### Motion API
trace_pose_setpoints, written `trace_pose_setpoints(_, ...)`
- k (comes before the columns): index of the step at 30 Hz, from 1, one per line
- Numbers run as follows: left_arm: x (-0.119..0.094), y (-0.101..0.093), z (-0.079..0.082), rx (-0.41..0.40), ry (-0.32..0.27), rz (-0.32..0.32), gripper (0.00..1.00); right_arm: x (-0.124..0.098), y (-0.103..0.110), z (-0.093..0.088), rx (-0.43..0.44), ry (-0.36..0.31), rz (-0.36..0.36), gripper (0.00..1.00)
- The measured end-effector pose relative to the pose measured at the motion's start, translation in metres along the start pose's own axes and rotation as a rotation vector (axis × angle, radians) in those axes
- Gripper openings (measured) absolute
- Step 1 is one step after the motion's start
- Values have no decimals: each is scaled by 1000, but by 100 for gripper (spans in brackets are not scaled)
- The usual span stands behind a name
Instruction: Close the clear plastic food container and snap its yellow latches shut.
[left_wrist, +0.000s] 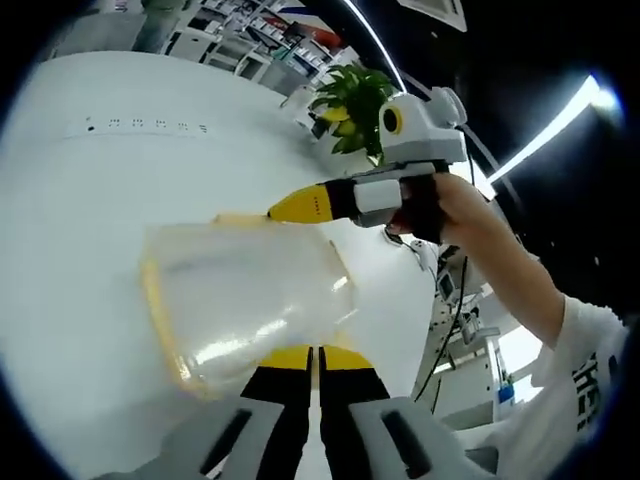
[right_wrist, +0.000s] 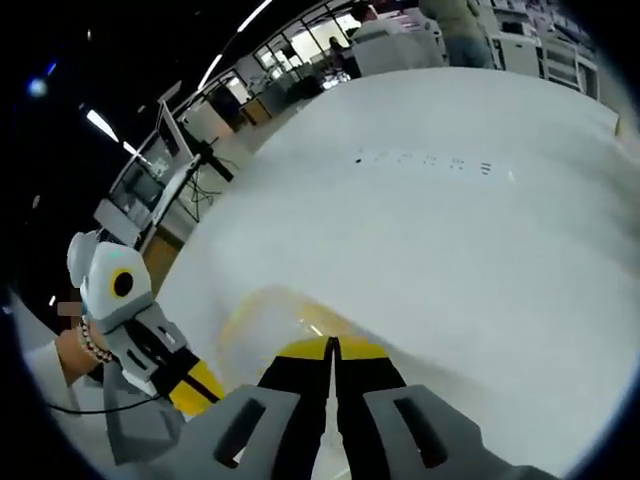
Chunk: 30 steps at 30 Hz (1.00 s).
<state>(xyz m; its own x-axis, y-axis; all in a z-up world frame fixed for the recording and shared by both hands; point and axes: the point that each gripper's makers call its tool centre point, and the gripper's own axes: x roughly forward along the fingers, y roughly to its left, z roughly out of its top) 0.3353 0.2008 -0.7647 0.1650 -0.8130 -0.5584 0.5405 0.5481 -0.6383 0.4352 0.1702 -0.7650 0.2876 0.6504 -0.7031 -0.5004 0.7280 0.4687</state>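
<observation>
White tabletop runs under everything, with office desks far behind. On it lies the clear container, lid down, its yellow seal showing at the rim. Left gripper, jaws pressed together, sits at the container's near edge; right gripper, jaws also together, presses its far edge. Whether either pinches a latch, I cannot tell. Uneven pressure could likely skid the container sideways, leaving latches unsnapped.

Clear container between left gripper and right gripper, on white table.
</observation>
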Motion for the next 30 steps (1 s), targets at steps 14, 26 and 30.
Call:
trace_pose_setpoints(14, 11, 2, -20, 134, -34, 59, 0, 2, 13, -11, 27, -11, 36, 0)
trace_pose_setpoints(26, -9, -26, 13, 982, -142, 160, 27, -8, 26, -11, -316, 93, 68, 23)
trace_pose_setpoints(30, 0, -10, 10, 1158, -11, 213, 32, -3, 28, -20, -465, 199, 76, 32)
